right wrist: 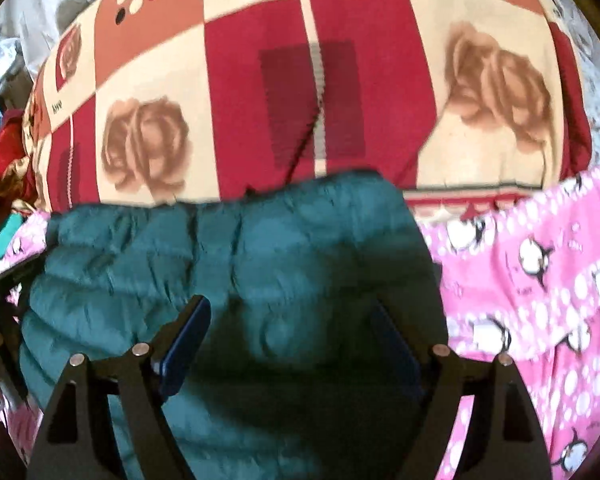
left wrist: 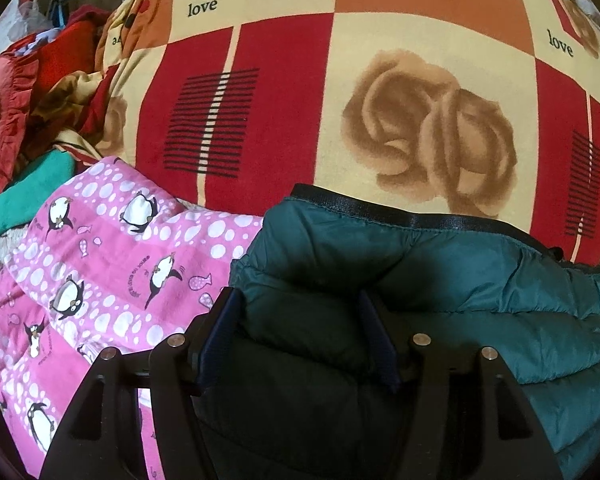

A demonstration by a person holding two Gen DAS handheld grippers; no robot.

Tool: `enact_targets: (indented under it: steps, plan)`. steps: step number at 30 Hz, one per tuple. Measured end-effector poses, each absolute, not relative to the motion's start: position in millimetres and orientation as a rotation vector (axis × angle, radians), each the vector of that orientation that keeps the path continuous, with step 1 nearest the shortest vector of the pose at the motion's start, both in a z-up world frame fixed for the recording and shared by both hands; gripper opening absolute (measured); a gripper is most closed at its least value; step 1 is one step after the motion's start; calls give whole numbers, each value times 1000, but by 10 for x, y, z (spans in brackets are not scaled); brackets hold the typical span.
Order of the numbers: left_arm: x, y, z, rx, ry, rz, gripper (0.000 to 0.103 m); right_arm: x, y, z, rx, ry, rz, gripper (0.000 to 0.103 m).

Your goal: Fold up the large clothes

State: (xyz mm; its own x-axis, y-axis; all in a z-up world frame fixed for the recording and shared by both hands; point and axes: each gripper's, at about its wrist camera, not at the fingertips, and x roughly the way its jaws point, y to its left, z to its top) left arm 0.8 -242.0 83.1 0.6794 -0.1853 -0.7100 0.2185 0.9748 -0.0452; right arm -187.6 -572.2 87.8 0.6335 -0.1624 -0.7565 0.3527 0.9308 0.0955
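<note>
A teal quilted puffer jacket (left wrist: 440,280) lies bunched on a pink penguin-print quilt (left wrist: 100,264), and both rest on a bed covered by a red, cream and orange rose-patterned blanket (left wrist: 284,100) printed with the word "love". In the left wrist view the jacket fills the 3-to-6 o'clock part of the picture, its dark-bound edge (left wrist: 380,208) turned toward 12 o'clock; the left hand-held gripper (left wrist: 300,340) points down into it with a padded bulge of the jacket sitting between its jaws, which stand moderately apart, and whether the pads actually press the fabric cannot be told. In the blurred right wrist view the right hand-held gripper (right wrist: 296,344) hovers over the jacket's other end with its jaws spread wide and nothing pinched. This placing suggests each gripper works one side of the garment so it can be folded evenly. Beyond the blanket, at about 9 to 10 o'clock in the left view, a heap of red, gold and green clothes (left wrist: 32,120) crowds the bed's edge; the room beyond is too dim to read.
</note>
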Motion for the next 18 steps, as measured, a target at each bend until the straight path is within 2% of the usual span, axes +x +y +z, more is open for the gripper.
enact_targets:
  steps: [6, 18]
  plan:
    - [-26, -2434, 849, 67, 789, -218, 36, -1614, -5740, 594, 248, 889, -307, 93]
    - [-475, -2201, 1129, 46, 770, -274, 36, -2327, -5402, 1022, 221, 803, -276, 93]
